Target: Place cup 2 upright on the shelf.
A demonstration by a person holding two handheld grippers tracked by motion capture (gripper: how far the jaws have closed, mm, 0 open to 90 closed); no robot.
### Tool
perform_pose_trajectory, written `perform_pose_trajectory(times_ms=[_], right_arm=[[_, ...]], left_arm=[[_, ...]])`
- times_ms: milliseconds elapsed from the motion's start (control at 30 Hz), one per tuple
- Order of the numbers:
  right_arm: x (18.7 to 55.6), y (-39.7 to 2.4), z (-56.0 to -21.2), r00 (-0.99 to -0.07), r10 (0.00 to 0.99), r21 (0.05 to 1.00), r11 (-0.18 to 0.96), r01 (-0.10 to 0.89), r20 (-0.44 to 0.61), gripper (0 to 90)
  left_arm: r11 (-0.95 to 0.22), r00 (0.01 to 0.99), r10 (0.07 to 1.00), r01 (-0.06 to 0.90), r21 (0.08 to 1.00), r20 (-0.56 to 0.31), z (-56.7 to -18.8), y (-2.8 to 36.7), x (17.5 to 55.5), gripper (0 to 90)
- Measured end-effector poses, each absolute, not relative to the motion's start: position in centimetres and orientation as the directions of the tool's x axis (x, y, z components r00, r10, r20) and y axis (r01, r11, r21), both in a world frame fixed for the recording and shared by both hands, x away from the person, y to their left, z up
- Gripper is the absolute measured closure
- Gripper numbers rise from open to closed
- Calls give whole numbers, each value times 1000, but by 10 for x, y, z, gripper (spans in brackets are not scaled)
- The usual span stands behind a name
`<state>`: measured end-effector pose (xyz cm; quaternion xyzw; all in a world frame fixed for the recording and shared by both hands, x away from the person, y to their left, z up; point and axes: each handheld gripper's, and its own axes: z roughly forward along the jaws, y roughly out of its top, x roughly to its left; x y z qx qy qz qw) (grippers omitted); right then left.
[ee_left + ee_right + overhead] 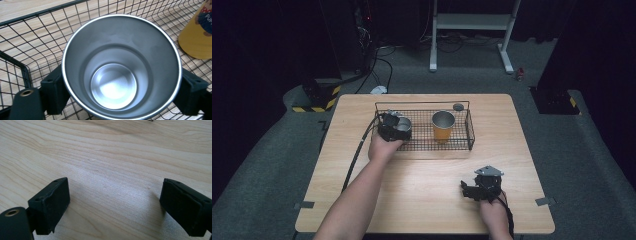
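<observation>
The left gripper had its jaws flanking the steel cup, set down at the left end of the wire basket, beside the yellow cup. Only letting go seemed left. The right gripper rested near the table's front edge, jaws wide and empty.
</observation>
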<state>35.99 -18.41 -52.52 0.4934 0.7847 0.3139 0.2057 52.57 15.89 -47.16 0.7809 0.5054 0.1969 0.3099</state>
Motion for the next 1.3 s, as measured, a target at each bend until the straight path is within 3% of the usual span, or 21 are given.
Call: perform_pose_trajectory(times_ms=[267, 1300], right_arm=[[360, -184, -525, -428, 903, 696, 316, 645, -13, 92], [360, -184, -525, -429, 903, 695, 316, 645, -13, 92]], left_arm=[[-296, 391, 920, 671, 680, 14, -466, 159, 525, 2], [-247, 426, 904, 584, 773, -34, -436, 165, 507, 6]])
